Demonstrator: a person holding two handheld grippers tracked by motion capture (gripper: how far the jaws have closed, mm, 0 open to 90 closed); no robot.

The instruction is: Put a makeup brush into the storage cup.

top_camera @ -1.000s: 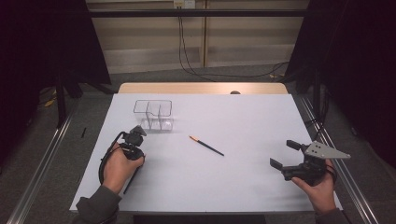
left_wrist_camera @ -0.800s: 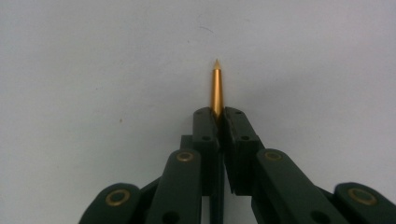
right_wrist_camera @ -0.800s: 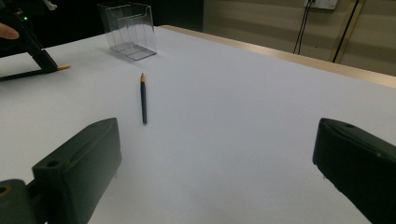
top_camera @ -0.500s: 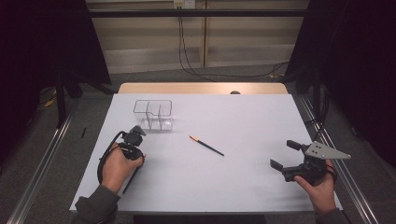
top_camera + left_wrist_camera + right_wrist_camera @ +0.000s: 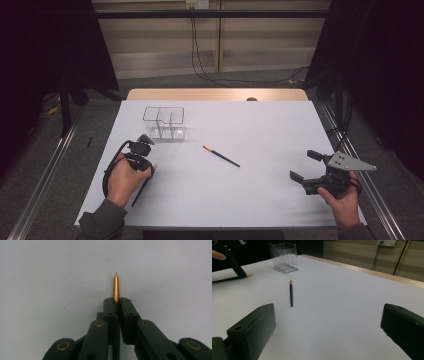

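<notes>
holding a pencil [image 5: 116, 287] pinched in the left gripper [image 5: 116, 302], low over the tabletop [image 5: 260, 130].
lift it level toward the clear holder [image 5: 165, 122]; right gripper [image 5: 306, 167] spread, idle.

So on my desk [image 5: 260, 200] the clear organizer [image 5: 165, 122] sits toward the far left. One pencil [image 5: 221, 156] lies loose about mid-desk, in front and to the right of the organizer. My left gripper [image 5: 145, 165] is just in front of the organizer, clamped on a second pencil [image 5: 116, 288]. My right gripper [image 5: 306, 166] sits way over near the front right edge.
</notes>
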